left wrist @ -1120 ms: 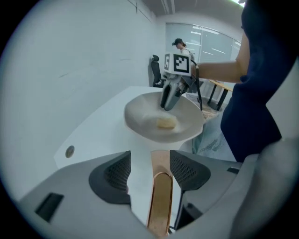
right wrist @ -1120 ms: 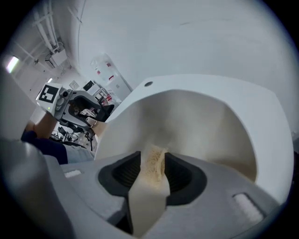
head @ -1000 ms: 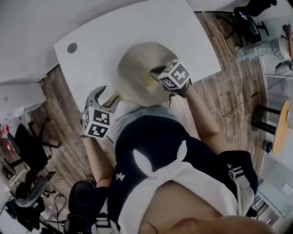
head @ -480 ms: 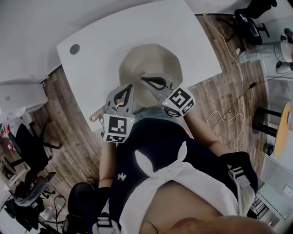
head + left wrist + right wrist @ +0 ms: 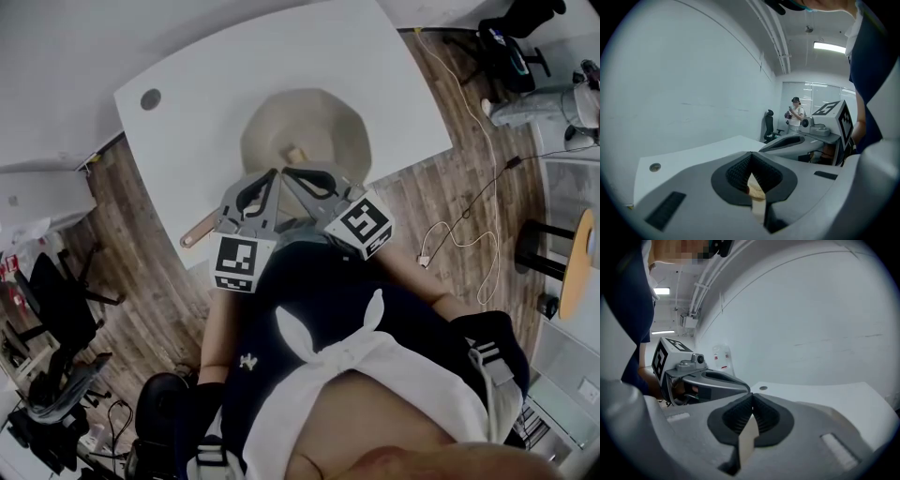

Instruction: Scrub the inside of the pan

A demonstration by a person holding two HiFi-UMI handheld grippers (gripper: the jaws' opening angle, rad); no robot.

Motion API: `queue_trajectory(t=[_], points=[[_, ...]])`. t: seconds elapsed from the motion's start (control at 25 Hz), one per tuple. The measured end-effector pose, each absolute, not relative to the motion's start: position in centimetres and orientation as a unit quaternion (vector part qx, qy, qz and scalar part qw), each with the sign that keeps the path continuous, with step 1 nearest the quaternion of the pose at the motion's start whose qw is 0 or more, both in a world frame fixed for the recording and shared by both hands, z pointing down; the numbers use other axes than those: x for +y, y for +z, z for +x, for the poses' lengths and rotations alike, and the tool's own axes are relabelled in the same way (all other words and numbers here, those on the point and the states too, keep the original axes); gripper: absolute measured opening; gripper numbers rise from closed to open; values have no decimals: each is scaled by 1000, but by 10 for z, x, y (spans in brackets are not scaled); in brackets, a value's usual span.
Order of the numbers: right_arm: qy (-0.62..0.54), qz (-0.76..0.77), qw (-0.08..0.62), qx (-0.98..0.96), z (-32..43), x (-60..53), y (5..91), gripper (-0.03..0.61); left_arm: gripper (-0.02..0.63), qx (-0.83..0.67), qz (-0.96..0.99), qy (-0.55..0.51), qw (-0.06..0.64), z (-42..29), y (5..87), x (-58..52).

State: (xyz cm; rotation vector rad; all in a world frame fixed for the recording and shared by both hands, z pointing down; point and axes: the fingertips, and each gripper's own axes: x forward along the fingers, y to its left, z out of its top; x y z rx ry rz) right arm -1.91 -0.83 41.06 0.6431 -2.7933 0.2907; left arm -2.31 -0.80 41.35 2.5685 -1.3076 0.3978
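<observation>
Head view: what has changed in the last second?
Both grippers pulled back from the pan toward the person: the left gripper came off the handle and shut; the right gripper lifted out of it, shut, leaving a small pale pad inside. Pan and table stayed put.

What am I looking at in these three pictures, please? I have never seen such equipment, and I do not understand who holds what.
There is no robot here: a person holds a two-jaw tool in each hand. The wide picture comes from a camera on the person's head, looking down. The other two come from a camera riding on each tool, looking along its jaws. On the white table lies a pale pan, its handle pointing to the picture's lower left, with a small pale piece inside. The left tool and the right tool hang near the person's body, jaws together, holding nothing that I can see.
</observation>
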Motion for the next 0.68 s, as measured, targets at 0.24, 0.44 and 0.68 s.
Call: queue_trajectory(t=[0.24,0.44,0.68], points=[[115,223,139,-958,-16,-9,417,-2,5,-449,875,137,122,-25,416,-8],[117,231,137,-956,-11,-16,419,-2,5,-448,874,135,131,-27,419,-11],[125,255,150,-947,4,-29,433,-2,5,-451,872,136,134,-27,424,-18]])
